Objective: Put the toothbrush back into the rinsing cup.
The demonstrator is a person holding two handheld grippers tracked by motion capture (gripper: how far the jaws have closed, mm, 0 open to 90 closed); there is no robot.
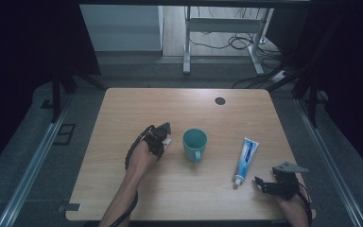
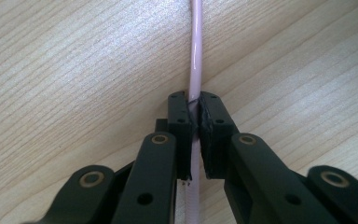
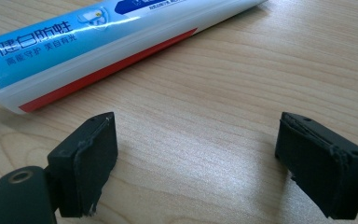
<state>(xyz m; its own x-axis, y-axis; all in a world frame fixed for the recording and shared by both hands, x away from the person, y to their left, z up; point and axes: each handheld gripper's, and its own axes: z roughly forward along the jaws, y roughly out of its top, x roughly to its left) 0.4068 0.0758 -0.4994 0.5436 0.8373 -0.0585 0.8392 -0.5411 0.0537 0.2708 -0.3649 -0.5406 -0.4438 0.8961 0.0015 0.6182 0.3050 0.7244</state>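
My left gripper (image 1: 165, 138) lies on the wooden table (image 1: 137, 104), just left of a teal mug (image 1: 194, 143). In the left gripper view its jaws (image 2: 195, 100) are shut on a thin pale pink stick (image 2: 196, 46), perhaps a toothbrush handle, which lies flat on the wood and runs away from the pads. A blue and white toothpaste tube (image 1: 246, 158) lies right of the mug, cap toward the near edge. My right gripper (image 1: 258, 182) rests near the table's front right, open, beside the tube's cap end. In the right gripper view the tube (image 3: 88, 42) lies beyond the wide-apart jaws (image 3: 196, 123), with bare wood between them.
A dark round grommet (image 1: 220, 100) sits in the table's far edge area. Beyond the table stand a white desk frame (image 1: 187, 42) and loose cables (image 1: 238, 42) on the floor. Metal rails run along both sides of the table.
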